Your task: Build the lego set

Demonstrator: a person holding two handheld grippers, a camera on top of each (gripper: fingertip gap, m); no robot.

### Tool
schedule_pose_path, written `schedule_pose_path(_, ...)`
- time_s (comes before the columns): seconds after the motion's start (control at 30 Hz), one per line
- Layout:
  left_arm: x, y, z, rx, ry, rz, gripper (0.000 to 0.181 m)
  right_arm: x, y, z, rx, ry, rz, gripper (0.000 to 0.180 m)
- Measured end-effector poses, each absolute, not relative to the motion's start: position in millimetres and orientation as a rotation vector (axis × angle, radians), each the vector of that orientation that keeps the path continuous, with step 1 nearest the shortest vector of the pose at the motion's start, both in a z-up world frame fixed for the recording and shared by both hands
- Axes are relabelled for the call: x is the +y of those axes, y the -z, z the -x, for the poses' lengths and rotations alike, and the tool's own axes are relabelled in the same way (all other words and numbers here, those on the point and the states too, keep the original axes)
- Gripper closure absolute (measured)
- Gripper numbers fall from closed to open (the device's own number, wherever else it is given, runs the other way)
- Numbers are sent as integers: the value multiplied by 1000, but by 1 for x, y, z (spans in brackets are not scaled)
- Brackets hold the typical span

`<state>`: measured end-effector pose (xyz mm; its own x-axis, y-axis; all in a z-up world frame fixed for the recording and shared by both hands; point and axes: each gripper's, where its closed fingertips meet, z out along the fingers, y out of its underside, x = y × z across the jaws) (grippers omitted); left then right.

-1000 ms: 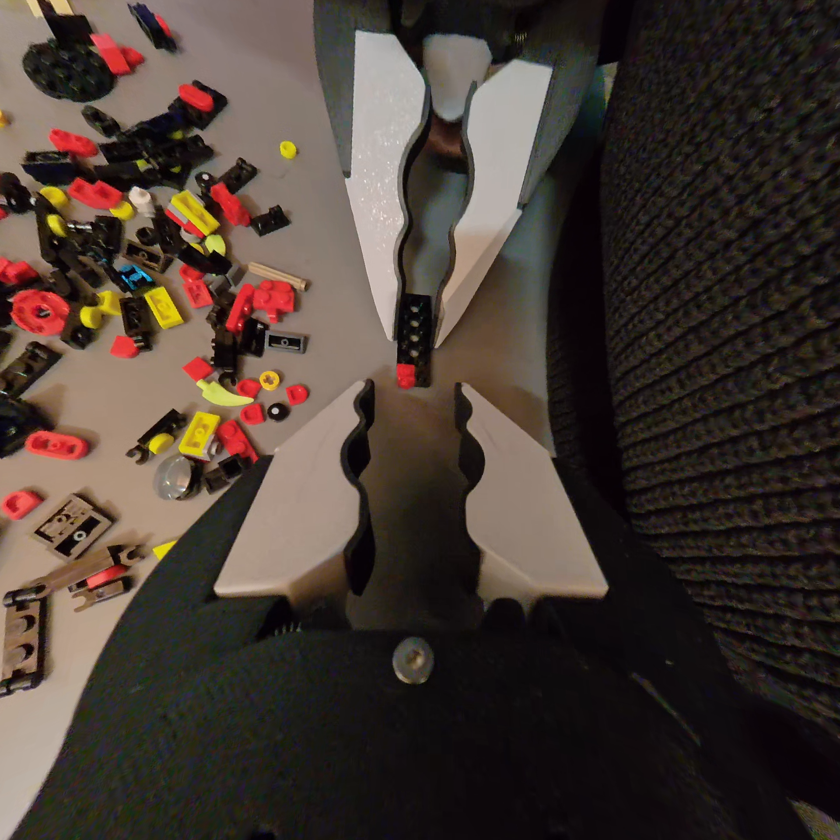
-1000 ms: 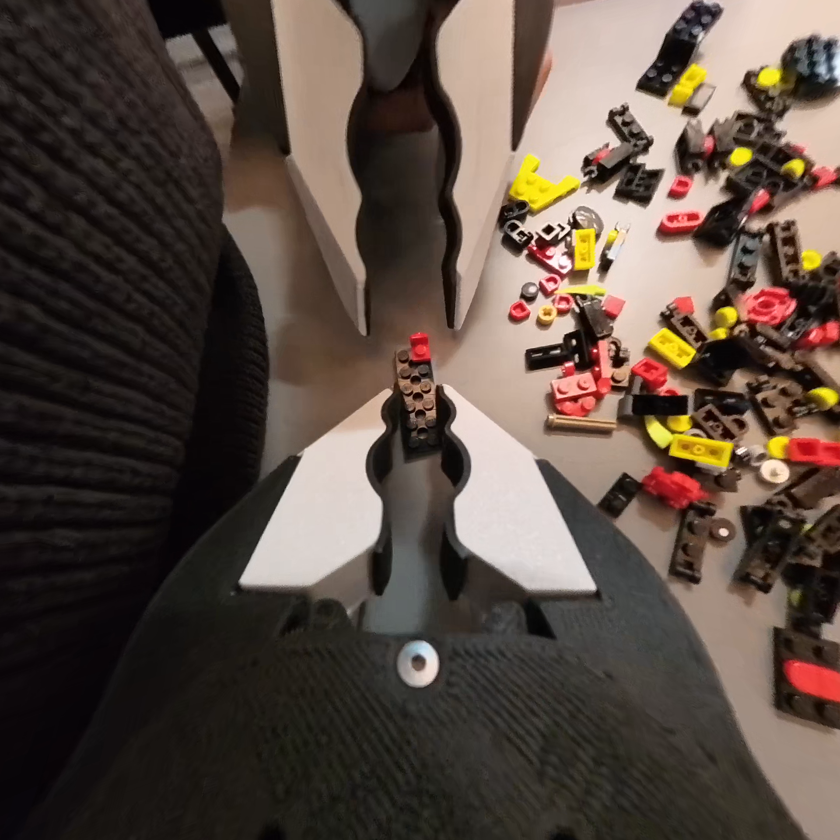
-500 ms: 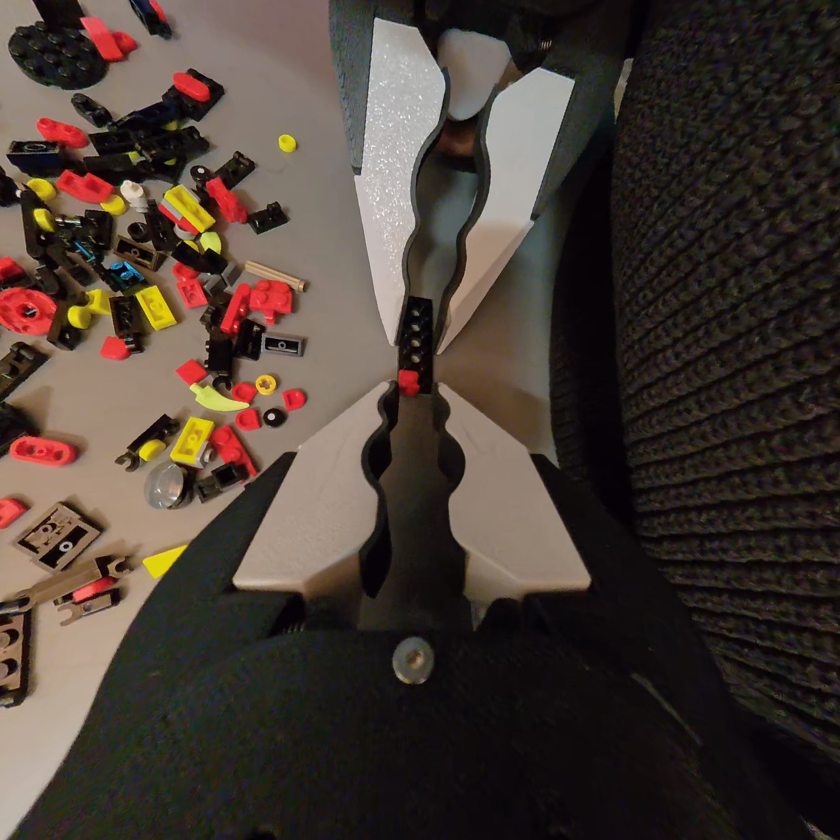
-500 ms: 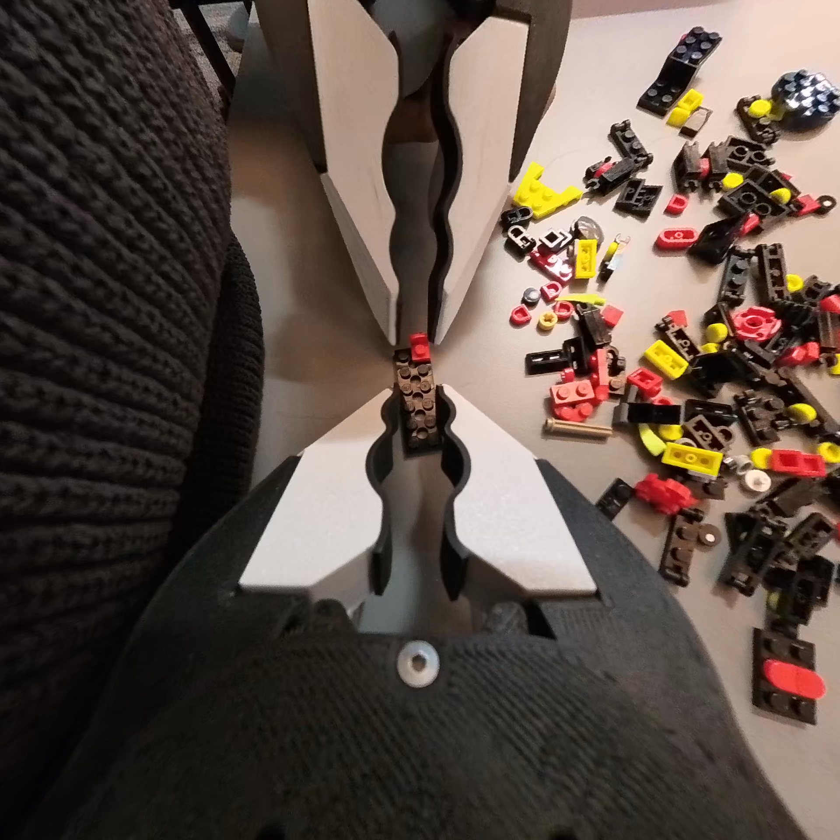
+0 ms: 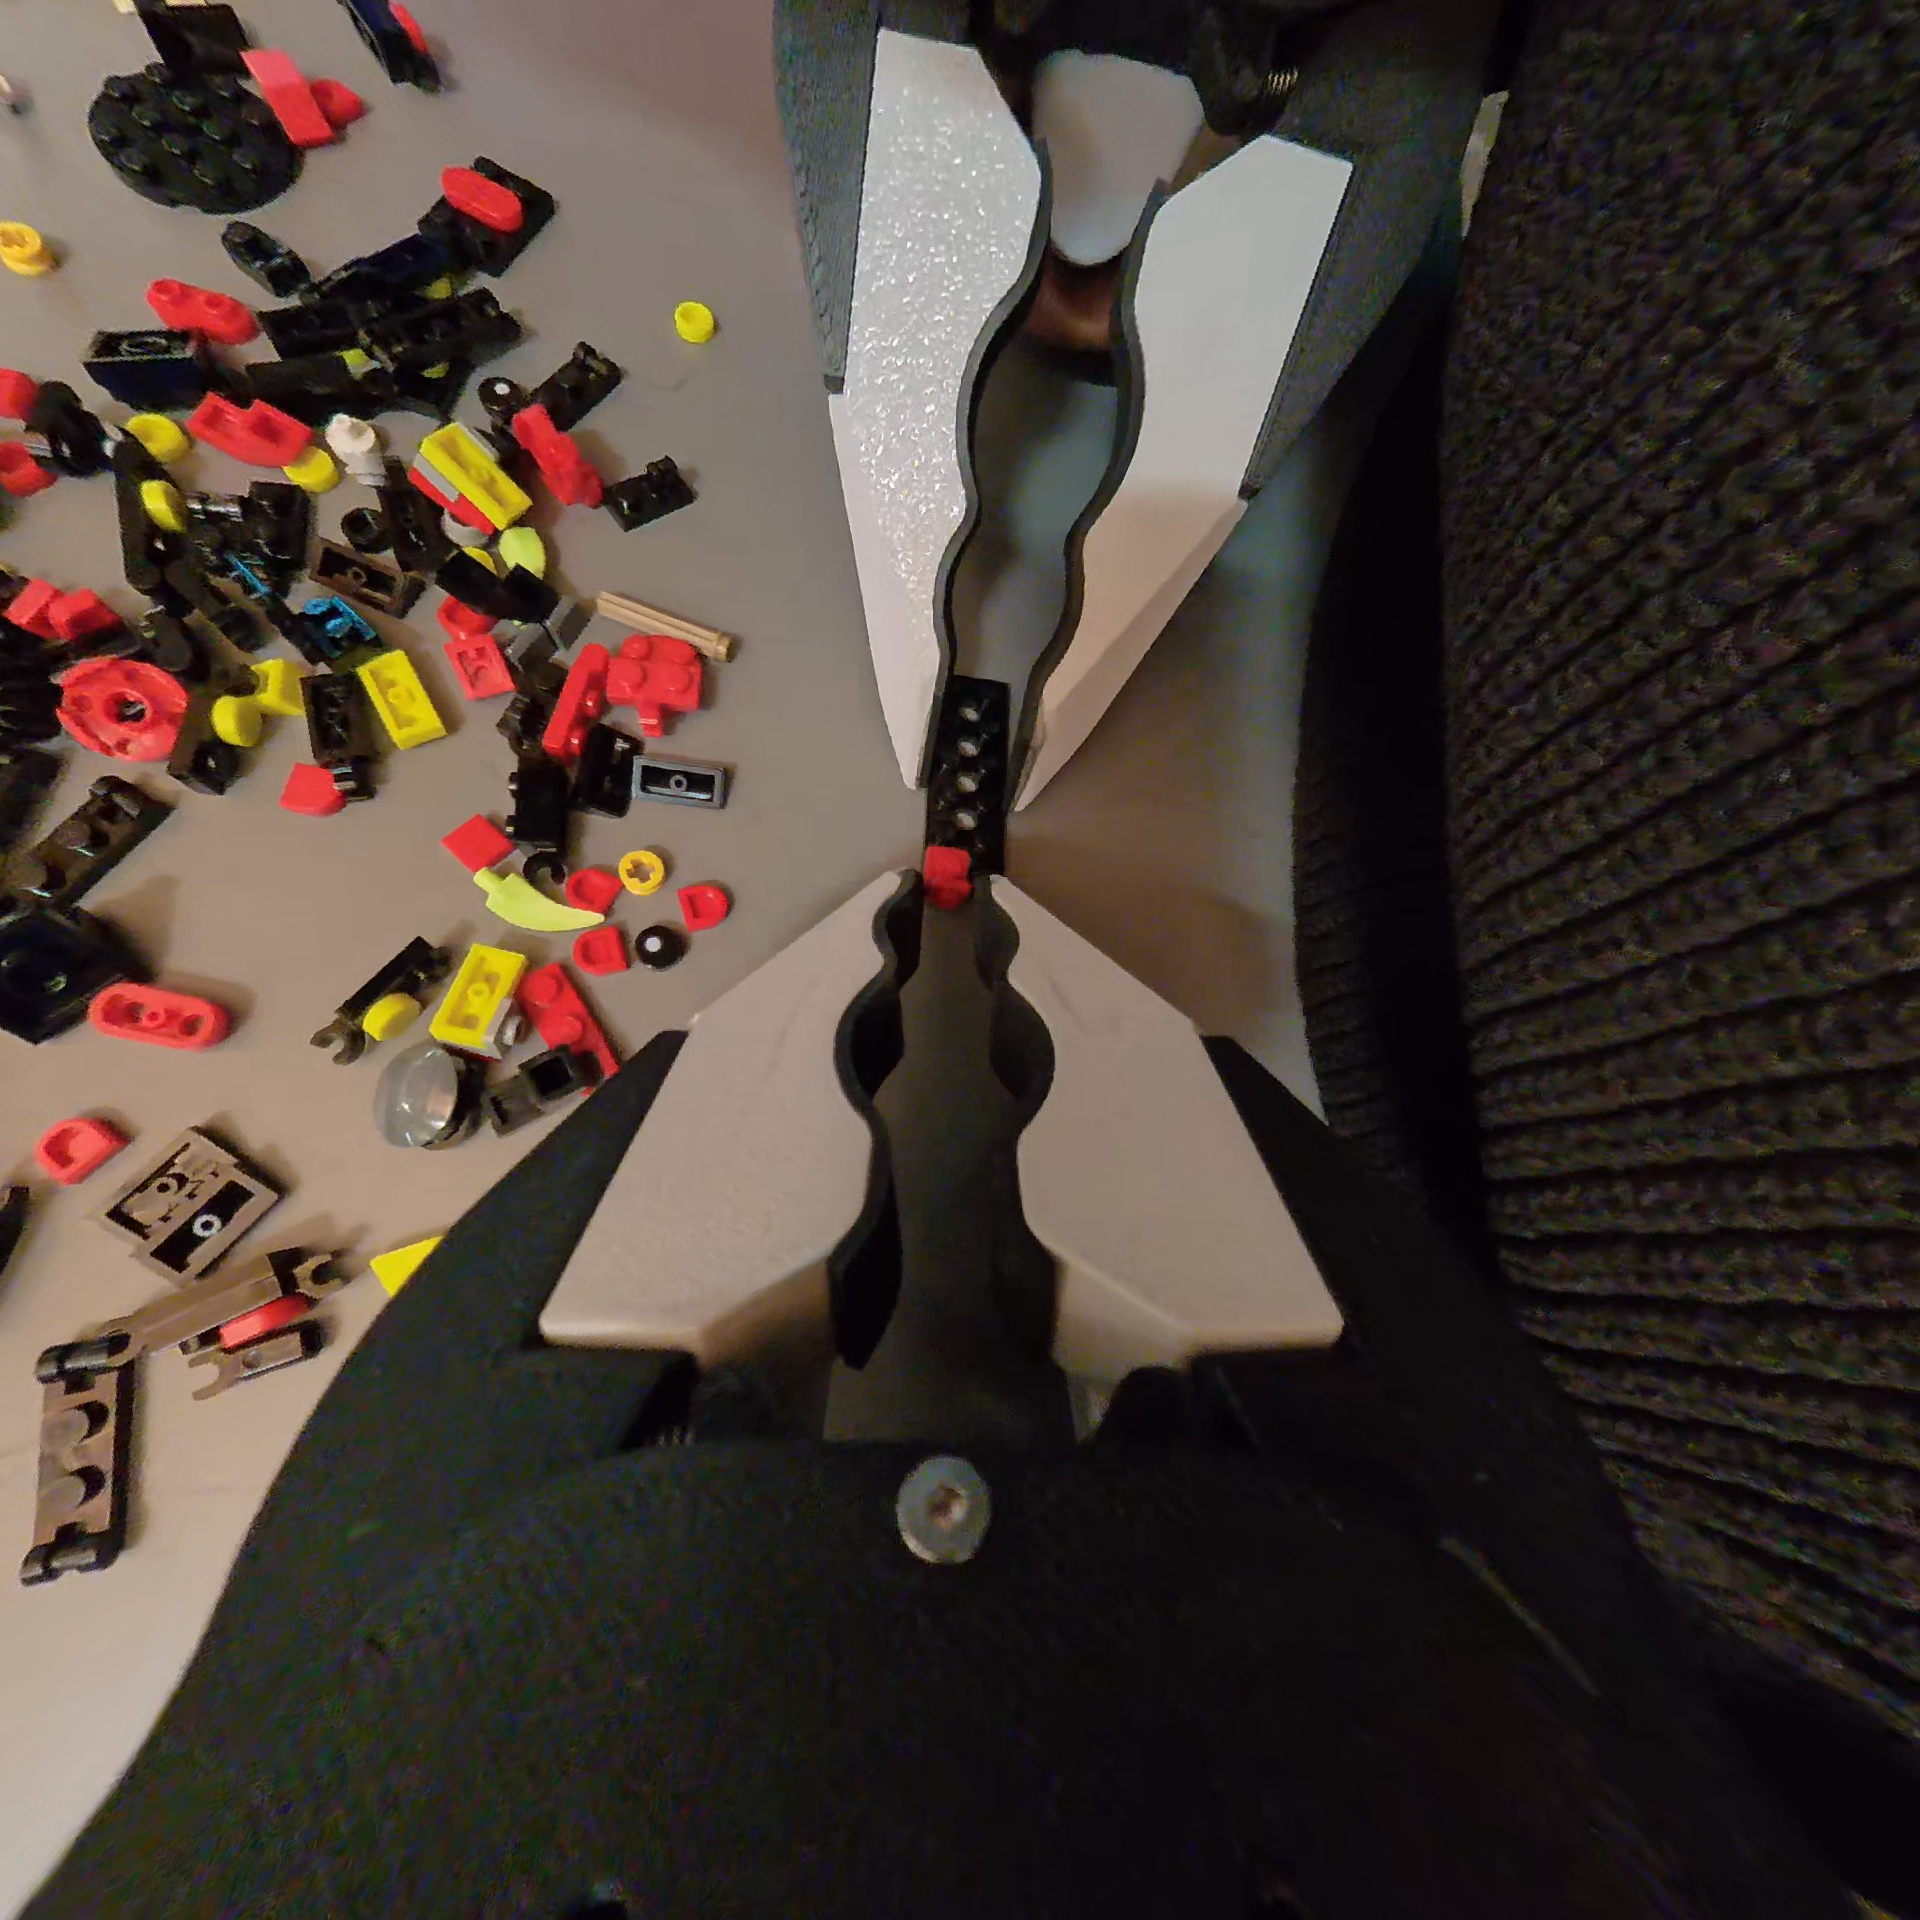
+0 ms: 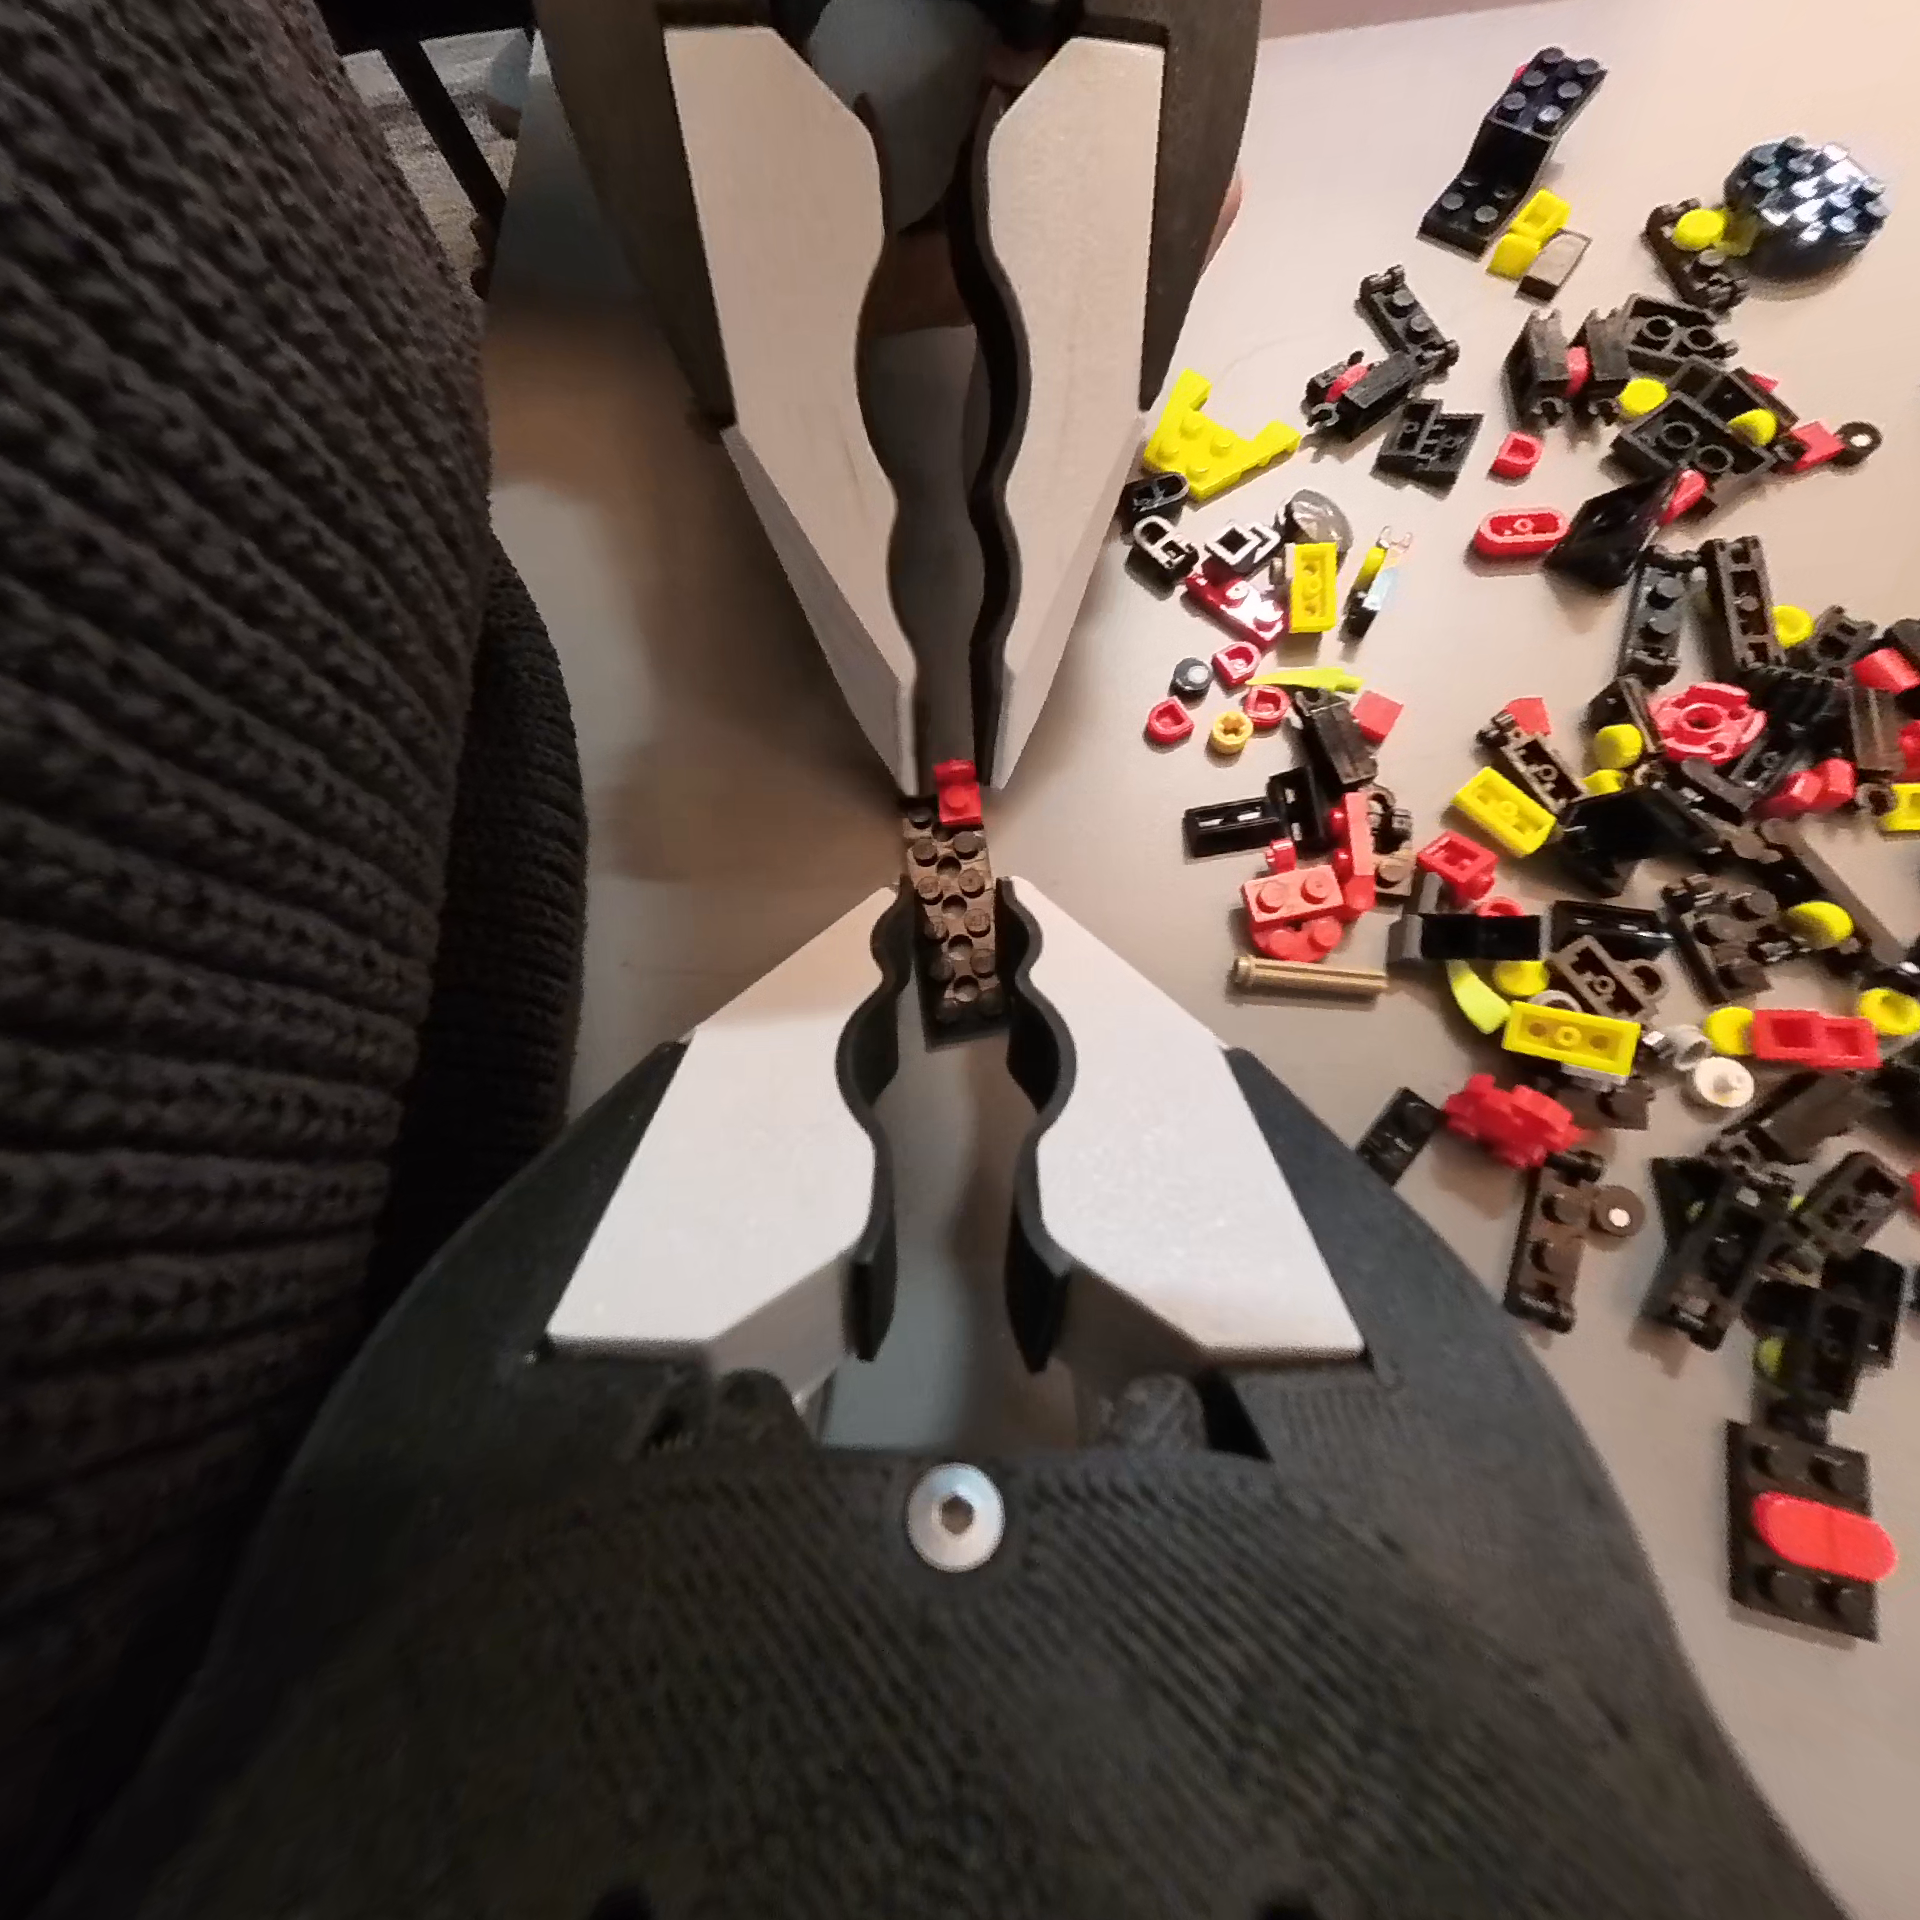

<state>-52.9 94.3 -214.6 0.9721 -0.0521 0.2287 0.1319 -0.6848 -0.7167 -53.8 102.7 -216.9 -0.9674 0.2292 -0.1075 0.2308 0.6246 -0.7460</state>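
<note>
Both views are dim and warm-toned, the light falling from above onto the table [image 5: 727, 208], which reads grey in the left wrist view and tan in the right. Soft shadows pool at centre frame. Sparkly glare shows on a white finger [image 5: 925, 312] at upper centre. Strong wide-angle bending stretches the edges (the lower corners most). The bricks [image 6: 1714, 727] at right are slightly soft, and the knit fabric [image 6: 208, 727] at left is very dark.

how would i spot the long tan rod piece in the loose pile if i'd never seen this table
Start at the spread of loose pieces on the grey table. Go to the pile's edge nearest the two grippers, beside a red studded piece. The tan rod lies flat there: the one thin beige stick among red, yellow and black parts.
</note>
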Motion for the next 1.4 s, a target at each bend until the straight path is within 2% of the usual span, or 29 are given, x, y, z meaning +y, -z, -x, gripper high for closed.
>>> schedule_pose_path(0.23,93,215,55,-69,279,2312,163,105,217,60,2846,1308,-436,166)
schedule_pose_path(0.63,95,217,65,-49,166,2330,170,106,216,62,2835,1308,-467,166)
schedule_pose_path(1.03,95,218,64,-38,148,2338,168,107,216,65,2832,1309,-505,166)
schedule_pose_path(1.2,96,217,62,-52,177,2326,151,108,216,67,2834,1311,-519,166)
schedule_pose_path(1.4,99,214,64,-64,171,2306,153,108,216,67,2831,1311,-520,166)
